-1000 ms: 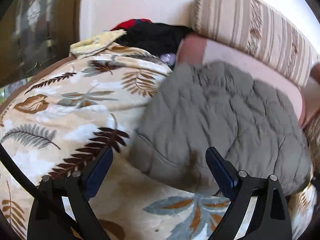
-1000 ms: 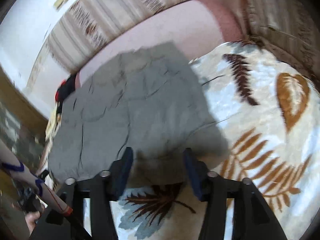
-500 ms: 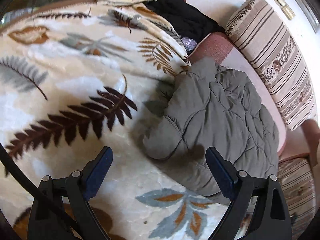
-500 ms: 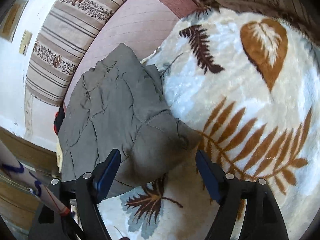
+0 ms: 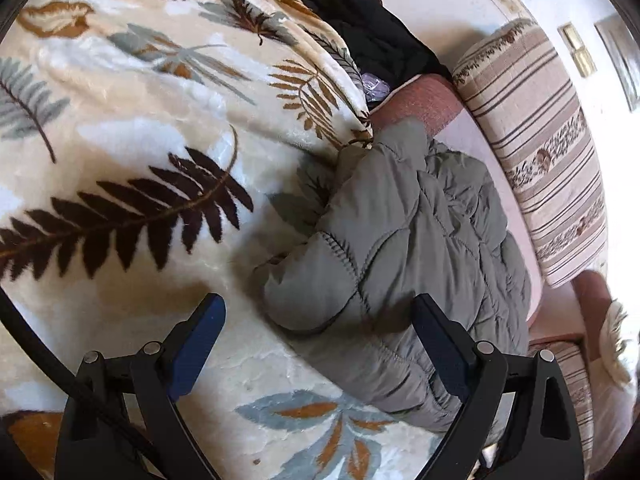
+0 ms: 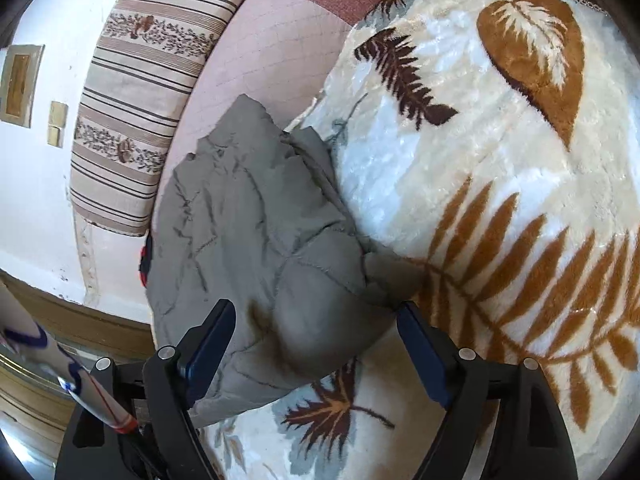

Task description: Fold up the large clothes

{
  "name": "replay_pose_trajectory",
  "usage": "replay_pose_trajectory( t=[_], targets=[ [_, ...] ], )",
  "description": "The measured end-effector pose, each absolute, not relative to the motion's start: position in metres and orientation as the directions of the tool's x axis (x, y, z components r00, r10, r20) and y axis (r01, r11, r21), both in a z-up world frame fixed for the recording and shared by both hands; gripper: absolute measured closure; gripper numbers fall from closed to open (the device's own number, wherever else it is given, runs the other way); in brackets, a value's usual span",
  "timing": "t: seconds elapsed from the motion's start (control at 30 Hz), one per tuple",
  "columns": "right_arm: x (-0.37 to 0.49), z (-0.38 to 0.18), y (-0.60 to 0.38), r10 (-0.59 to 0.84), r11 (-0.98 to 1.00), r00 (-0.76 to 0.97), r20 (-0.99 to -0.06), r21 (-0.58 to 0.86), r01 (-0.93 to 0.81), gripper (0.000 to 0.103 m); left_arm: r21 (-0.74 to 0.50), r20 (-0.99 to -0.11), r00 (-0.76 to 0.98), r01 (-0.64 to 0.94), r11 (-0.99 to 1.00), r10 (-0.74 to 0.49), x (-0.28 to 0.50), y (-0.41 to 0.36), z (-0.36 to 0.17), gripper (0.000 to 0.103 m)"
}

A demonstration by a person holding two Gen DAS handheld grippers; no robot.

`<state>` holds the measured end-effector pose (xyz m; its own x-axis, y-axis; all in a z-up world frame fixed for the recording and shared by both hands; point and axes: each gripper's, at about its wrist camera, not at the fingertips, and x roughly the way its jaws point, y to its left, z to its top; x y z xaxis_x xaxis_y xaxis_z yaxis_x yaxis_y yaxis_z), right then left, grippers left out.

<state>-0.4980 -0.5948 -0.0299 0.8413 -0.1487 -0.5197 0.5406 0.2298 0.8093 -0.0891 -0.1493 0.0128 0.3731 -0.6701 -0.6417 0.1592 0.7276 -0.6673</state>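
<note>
A grey quilted jacket (image 5: 412,248) lies bundled on a cream blanket with leaf prints (image 5: 120,128), one end resting against the pink sofa seat (image 5: 492,140). My left gripper (image 5: 318,320) hovers open over the jacket's near corner, pads apart and not pressing the cloth. The right wrist view shows the same jacket (image 6: 256,240) from its other end. My right gripper (image 6: 316,332) is open and its jaws are still opening; the jacket's rounded corner lies between them, untouched by the blue pads (image 6: 420,348).
A striped sofa cushion (image 5: 548,152) stands along the white wall. A heap of black and red clothes (image 5: 372,28) lies at the blanket's far end. In the right wrist view, the leaf blanket (image 6: 500,184) spreads to the right and a person's sleeve (image 6: 60,372) shows at the lower left.
Both grippers rolled and sank toward the jacket's corners. The right gripper's jaws widened. The jacket now looks more bunched and narrower than one second ago.
</note>
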Motion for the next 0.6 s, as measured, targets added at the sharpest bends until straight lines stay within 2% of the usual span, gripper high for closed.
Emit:
replay_pose_trajectory(
  t=[0.2,0.27,0.33,0.4,0.47,0.57,0.6],
  targets=[
    [-0.495,-0.049,-0.604,-0.124,0.172,0.868,-0.48,0.852,0.495,0.014,-0.761,-0.582,0.341,0.093,0.643,-0.738,-0.079,-0.153,-0.009,0.008],
    [-0.488,-0.05,-0.607,-0.13,0.181,0.879,-0.458,0.861,0.475,0.008,-0.764,-0.57,0.345,0.112,0.635,-0.746,-0.078,-0.158,-0.008,0.007],
    [-0.474,-0.048,-0.609,-0.137,0.212,0.873,-0.469,0.847,0.488,0.008,-0.779,-0.553,0.318,0.131,0.614,-0.77,-0.077,-0.167,-0.01,0.007],
    [-0.462,-0.043,-0.608,-0.138,0.251,0.872,-0.47,0.835,0.49,0.018,-0.748,-0.57,0.33,0.171,0.642,-0.752,-0.08,-0.176,-0.007,0.008],
    [-0.457,-0.036,-0.604,-0.161,0.295,0.846,-0.508,0.794,0.532,0.038,-0.698,-0.587,0.372,0.216,0.682,-0.719,-0.084,-0.182,0.002,0.025],
    [-0.455,-0.02,-0.598,-0.193,0.362,0.822,-0.535,0.74,0.567,0.05,-0.633,-0.597,0.418,0.28,0.722,-0.685,-0.09,-0.191,0.019,0.044],
    [-0.454,-0.012,-0.594,-0.214,0.395,0.81,-0.546,0.71,0.583,0.052,-0.606,-0.602,0.432,0.301,0.736,-0.672,-0.092,-0.194,0.025,0.047]
  ],
)
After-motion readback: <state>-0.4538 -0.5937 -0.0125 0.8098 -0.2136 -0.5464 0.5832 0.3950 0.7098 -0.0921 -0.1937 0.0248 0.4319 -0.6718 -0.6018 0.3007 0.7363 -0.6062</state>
